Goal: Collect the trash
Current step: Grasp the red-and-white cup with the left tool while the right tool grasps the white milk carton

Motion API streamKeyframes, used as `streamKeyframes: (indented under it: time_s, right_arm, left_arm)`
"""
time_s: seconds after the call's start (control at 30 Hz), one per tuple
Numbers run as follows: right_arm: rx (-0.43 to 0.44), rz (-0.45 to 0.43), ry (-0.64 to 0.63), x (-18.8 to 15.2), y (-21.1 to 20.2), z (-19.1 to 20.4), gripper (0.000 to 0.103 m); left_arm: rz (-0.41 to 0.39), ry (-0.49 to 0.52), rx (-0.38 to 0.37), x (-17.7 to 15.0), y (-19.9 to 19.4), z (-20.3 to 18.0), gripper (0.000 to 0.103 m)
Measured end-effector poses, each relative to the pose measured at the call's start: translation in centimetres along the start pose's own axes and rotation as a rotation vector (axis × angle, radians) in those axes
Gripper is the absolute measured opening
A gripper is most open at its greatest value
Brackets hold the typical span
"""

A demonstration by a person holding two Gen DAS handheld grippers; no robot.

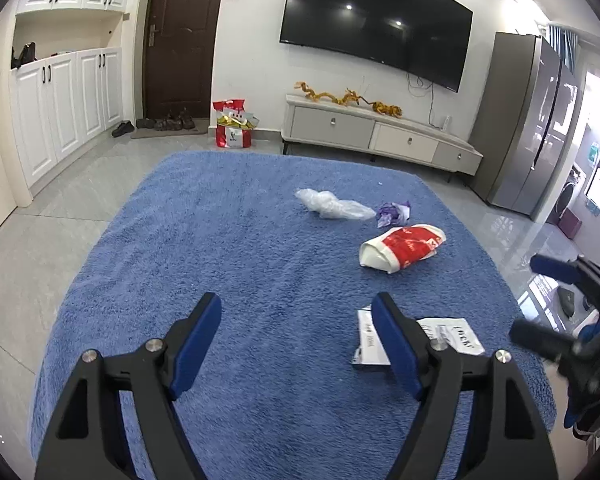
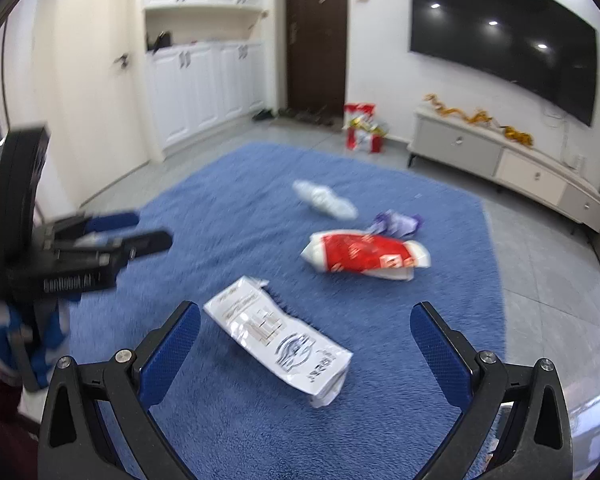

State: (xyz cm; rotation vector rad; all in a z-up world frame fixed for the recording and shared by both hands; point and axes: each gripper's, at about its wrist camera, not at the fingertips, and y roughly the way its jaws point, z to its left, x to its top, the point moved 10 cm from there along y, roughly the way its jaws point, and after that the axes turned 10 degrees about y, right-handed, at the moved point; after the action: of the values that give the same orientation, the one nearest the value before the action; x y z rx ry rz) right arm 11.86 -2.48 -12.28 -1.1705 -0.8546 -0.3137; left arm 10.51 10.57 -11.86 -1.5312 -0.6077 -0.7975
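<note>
Both claws hanging spread and empty over the blue rug (image 2: 228, 208); right claw (image 2: 305, 350) is lining up on the near white wrapper (image 2: 278, 334), best pinched low across its crumpled end, avoiding pile

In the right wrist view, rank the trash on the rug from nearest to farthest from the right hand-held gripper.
1. White printed bag: just ahead of the right hand-held gripper, between its open fingers.
2. Red and white bag: mid-rug, slightly right.
3. Purple wrapper: just behind the red and white bag.
4. Clear plastic bag: farthest, toward the rug's far edge.
</note>
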Motion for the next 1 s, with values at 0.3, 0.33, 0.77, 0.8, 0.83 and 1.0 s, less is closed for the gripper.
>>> streamKeyframes:
  time_s: [0.3,0.33,0.77,0.8,0.83,1.0]
  right_arm:
    - [0.089,0.16,-0.12,-2.9,5.2,1.9,0.103]
    - [0.093,0.173,-0.13,-3.2,5.6,2.0,0.103]
    - [0.141,0.26,-0.139,-4.8,9.9,-0.1,0.076]
    - [0.148,0.262,-0.138,-4.9,10.0,-0.2,0.075]
    - [0.154,0.261,-0.137,-5.0,10.0,-0.3,0.071]
    - [0.188,0.243,-0.132,-5.0,9.7,-0.5,0.054]
  left_arm:
    - [0.082,0.033,-0.197,0.6,3.9,-0.5,0.076]
    - [0.087,0.034,-0.216,0.7,4.2,-0.7,0.076]
    - [0.171,0.227,-0.4,3.6,10.9,-7.3,0.076]
    - [0.174,0.244,-0.405,3.8,11.3,-7.8,0.076]
    - [0.178,0.262,-0.413,4.0,11.8,-8.2,0.076]
    - [0.21,0.345,-0.452,5.1,14.7,-11.1,0.077]
